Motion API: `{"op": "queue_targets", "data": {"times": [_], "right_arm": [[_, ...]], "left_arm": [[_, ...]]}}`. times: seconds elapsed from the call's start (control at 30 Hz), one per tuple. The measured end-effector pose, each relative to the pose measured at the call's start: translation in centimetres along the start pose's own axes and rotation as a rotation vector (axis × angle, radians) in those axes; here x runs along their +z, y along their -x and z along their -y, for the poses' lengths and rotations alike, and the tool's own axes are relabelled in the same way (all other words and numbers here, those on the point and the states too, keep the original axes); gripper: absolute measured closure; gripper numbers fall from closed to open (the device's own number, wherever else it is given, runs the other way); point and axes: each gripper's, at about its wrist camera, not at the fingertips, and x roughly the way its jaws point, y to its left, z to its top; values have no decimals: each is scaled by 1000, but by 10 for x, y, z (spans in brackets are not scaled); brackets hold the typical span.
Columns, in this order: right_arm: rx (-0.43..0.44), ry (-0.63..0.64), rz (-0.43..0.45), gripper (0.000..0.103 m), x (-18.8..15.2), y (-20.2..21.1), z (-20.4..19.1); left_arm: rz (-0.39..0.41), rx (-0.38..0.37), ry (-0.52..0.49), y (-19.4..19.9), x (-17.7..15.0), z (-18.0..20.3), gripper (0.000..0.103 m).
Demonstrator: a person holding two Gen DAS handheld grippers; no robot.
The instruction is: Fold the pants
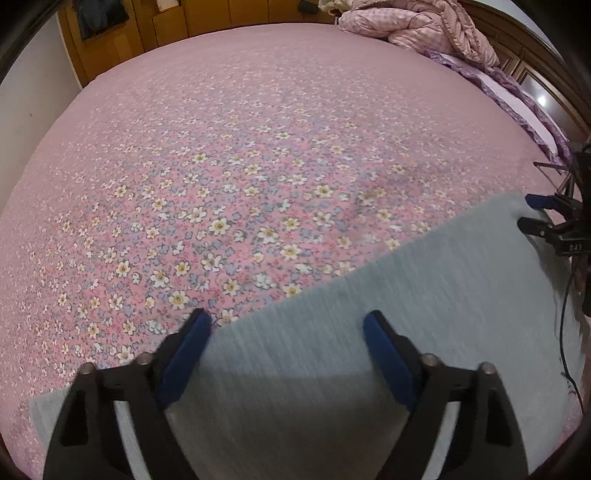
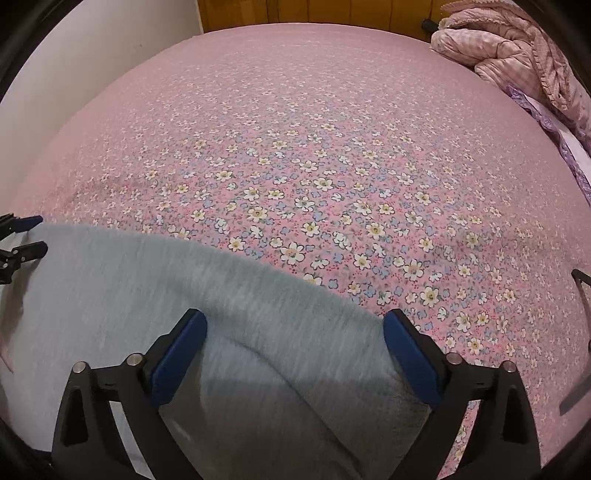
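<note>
Light grey pants (image 1: 424,295) lie flat on the pink flowered bed sheet (image 1: 240,166), at the near edge of the bed. My left gripper (image 1: 287,319) hovers over their far edge with its blue pads wide apart; the left pad (image 1: 184,354) sits right at the cloth's border. My right gripper (image 2: 294,317) stands open over a soft fold of the pants (image 2: 258,295), cloth between its fingers but not pinched. Each gripper also shows at the other view's edge: the right gripper (image 1: 530,212) and the left gripper (image 2: 35,234), both at the cloth's far corners.
A crumpled pink quilt (image 1: 417,22) and a purple frilled pillow (image 1: 517,99) lie at the bed's far right. Wooden furniture (image 1: 166,26) runs behind the bed, with a pale wall (image 2: 74,66) on the left. A black cable (image 1: 563,332) hangs at the right.
</note>
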Motion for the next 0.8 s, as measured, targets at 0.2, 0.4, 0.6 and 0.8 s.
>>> {"op": "queue_targets", "data": {"times": [0.2,0.4,0.6,0.8], "right_arm": [[29,57,28,54,-4,14,-9],[96,35,53,97,-11,33,-12],[116,42,131,97,-23,78,-16],[100,88,169,97,-43,111,-24]], "left_arm": [[11,-39,3,9,-14,23,71],[22,-47,43,23,-17,30,97],[96,-88,109,68,-31,26,97],[169,-115,144,119,-56,36,97]]}}
